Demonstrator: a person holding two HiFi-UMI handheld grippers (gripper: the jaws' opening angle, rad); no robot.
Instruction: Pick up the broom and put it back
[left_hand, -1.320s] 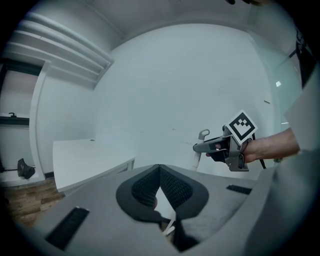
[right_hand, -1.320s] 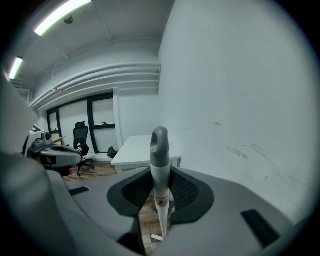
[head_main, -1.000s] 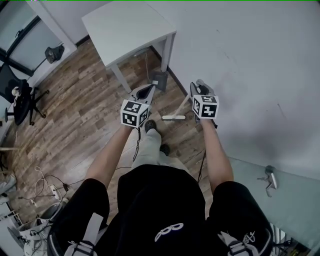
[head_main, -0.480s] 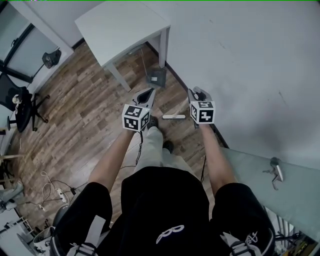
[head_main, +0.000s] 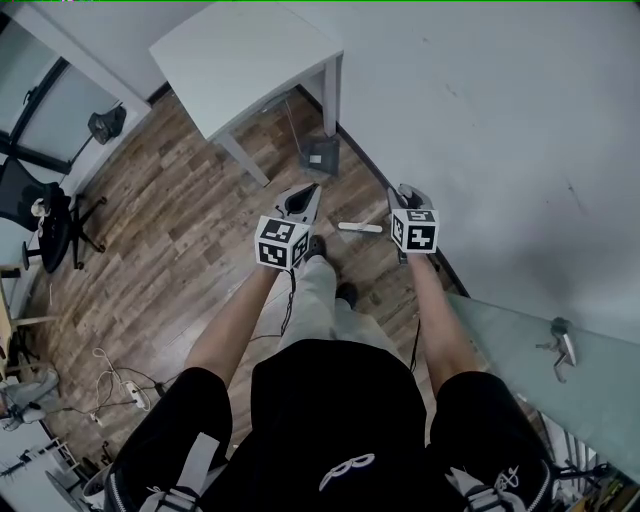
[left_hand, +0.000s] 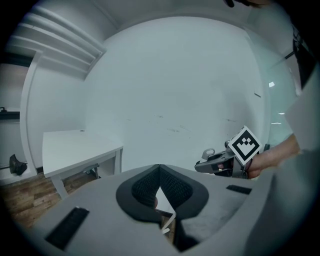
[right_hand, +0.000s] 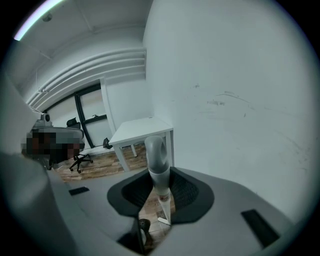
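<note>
Gripping broom (right_hand: 159, 175) near grey handle top with right hand-held gripper (head_main: 405, 193), pads pressed on both sides. Hanging broom head (head_main: 360, 227) low over wooden floor (head_main: 170, 240), close to base of wall (head_main: 500, 120), cannot tell if touching. Holding left hand-held gripper (head_main: 308, 190) alongside, jaws narrow, tips together, nothing between. Standing short of white bench (head_main: 250, 60)

White table (head_main: 245, 55) on wood floor (head_main: 170, 230), chair (head_main: 50, 215) apart.
</note>
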